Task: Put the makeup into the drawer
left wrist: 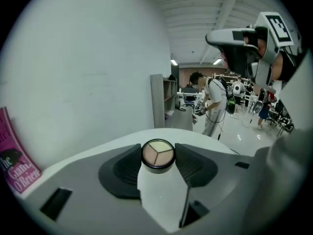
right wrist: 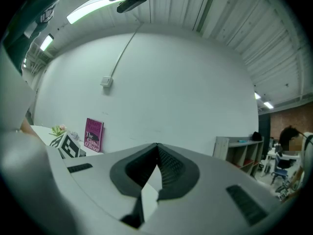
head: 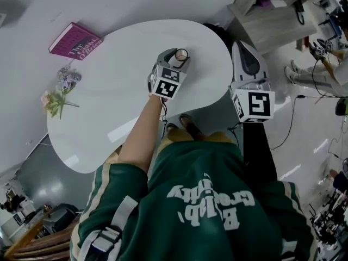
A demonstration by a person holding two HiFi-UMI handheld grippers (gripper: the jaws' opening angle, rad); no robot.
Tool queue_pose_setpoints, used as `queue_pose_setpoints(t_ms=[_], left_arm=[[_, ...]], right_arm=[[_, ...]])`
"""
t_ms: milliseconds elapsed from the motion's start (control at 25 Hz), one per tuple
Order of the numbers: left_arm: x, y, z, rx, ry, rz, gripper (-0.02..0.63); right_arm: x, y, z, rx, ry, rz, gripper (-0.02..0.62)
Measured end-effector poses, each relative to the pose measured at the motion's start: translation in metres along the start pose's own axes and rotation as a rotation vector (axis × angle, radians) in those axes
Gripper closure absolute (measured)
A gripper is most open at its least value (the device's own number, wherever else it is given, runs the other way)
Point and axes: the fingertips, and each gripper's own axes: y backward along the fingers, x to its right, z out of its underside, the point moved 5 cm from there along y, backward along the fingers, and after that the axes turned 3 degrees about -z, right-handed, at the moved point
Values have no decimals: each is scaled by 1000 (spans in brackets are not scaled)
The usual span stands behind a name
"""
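Left tongs (left wrist: 158, 156) grip the one makeup compact (left wrist: 157, 152); right tongs (right wrist: 157, 153) closed, empty; counter (head: 109, 118) holds one book (head: 75, 41), one flower sprig (head: 58, 94).

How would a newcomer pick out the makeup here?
On the white oval table, look at the end away from the pink book and flowers. There, between the left gripper's pads, sits the makeup compact: small, round, black-rimmed, with three beige wedges.
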Motion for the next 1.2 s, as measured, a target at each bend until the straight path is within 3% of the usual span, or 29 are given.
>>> queue_pose_setpoints(t_ms=[360, 640, 880, 1200], left_arm=[[-37, 128, -84, 243, -12, -231, 370], [-50, 224, -100, 433, 28, -439, 370], [-70, 281, -72, 422, 59, -590, 370], [-97, 386, -16, 387, 110, -823, 370]], right_arm=[[-43, -26, -43, 152, -28, -123, 586], [-86, -43, -64, 198, 15, -261, 586], [-147, -58, -84, 217, 27, -397, 586], [-268, -73, -110, 259, 44, -640, 586]])
